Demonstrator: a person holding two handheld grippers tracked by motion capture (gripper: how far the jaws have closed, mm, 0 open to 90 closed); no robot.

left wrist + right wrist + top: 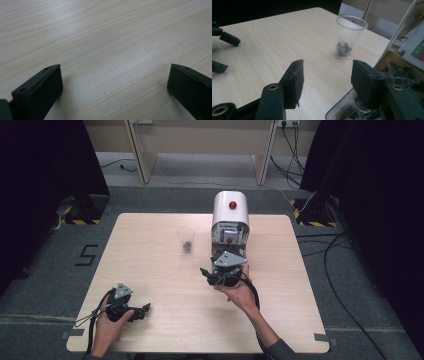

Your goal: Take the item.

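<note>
We see cup upright on bench, ahead of right gripper, fingers wide, empty; left gripper farther, fingers wide, nothing between.

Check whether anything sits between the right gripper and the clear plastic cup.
Nothing visible does. The right gripper has its jaws open and empty, and bare table runs from them to the clear plastic cup. The white machine stands off to the side, not in that path.
</note>
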